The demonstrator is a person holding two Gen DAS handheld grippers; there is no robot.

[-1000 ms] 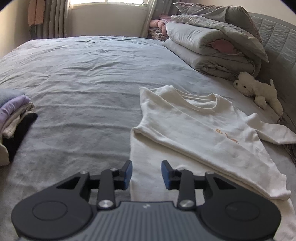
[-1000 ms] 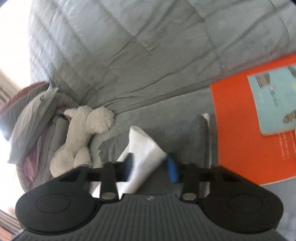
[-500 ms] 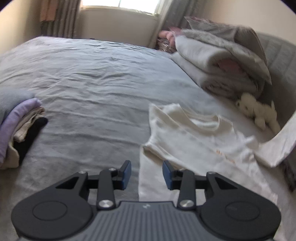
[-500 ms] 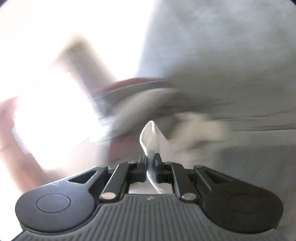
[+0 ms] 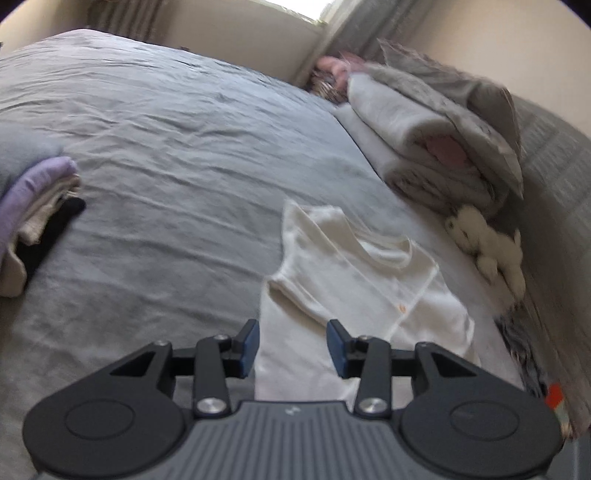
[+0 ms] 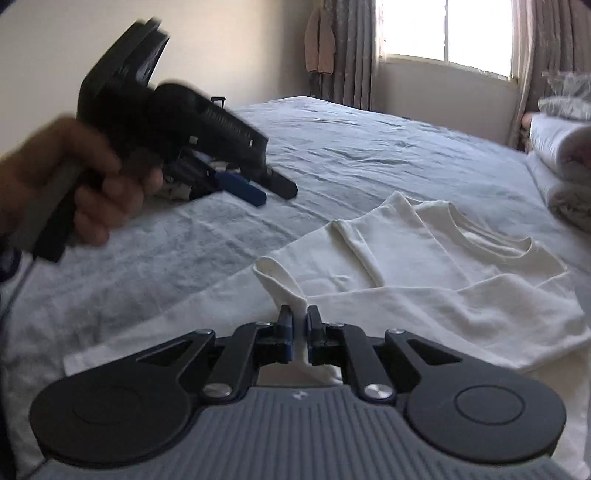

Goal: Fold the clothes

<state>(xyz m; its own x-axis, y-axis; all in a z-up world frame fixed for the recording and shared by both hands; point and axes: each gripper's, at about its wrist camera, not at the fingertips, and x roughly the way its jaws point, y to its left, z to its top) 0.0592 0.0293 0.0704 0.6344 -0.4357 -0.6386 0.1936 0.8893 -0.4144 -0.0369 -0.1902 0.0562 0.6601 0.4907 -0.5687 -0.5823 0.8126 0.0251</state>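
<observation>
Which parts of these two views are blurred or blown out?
Left wrist view: the folded bedding and stuffed toy at the right edge smear with motion; the white shirt is soft. Right wrist view: the hand holding the left gripper is blurred, the window is blown out.

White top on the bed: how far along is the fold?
Done: the left sleeve lies folded across the white top; a stack of folded clothes sits aside. In hand: the right gripper pinches the other sleeve's cuff over the body. The left gripper is opening, nothing between its jaws. Left: lay the sleeve, fold the body, stack it.
</observation>
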